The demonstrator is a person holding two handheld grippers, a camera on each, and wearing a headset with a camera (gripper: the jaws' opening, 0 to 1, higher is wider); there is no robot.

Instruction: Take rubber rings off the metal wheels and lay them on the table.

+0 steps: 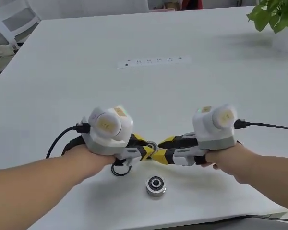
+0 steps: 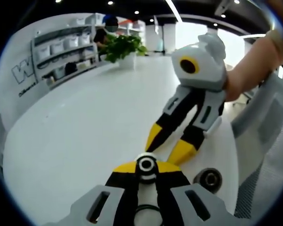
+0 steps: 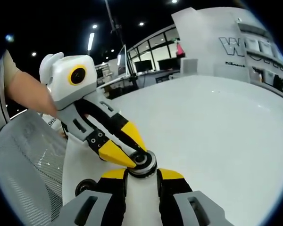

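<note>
1. Left gripper [image 1: 143, 146]: the jaws are closed on a small metal wheel [image 1: 151, 145], which is held clear of the white table [image 1: 86, 72]. In the left gripper view the wheel sits between the two yellow tips. The right gripper view shows those same tips pressing it from either side.

2. Right gripper [image 1: 162, 149]: it points towards the left gripper, tips almost meeting it over the near part of the table. Its jaws stand apart, with bare table visible in the gap. The yellow tips lie just beside the held wheel, one to each side. Whether they touch it cannot be told.

3. Second metal wheel [image 1: 156, 185]: it rests on the table, near the front edge and just below the two grippers in the head view. Neither gripper touches it. It has a bright outer face and a dark centre.

4. Thin black ring [image 1: 118, 170]: it lies flat on the table beneath the left gripper, beside the second wheel but apart from it. Its material cannot be confirmed from the head view.

5. Surroundings: a white power strip [image 1: 153, 61] lies well back on the table. A potted plant [image 1: 273, 14] stands at the far right corner. A white chair [image 1: 14, 17] stands beyond the far left edge.
</note>
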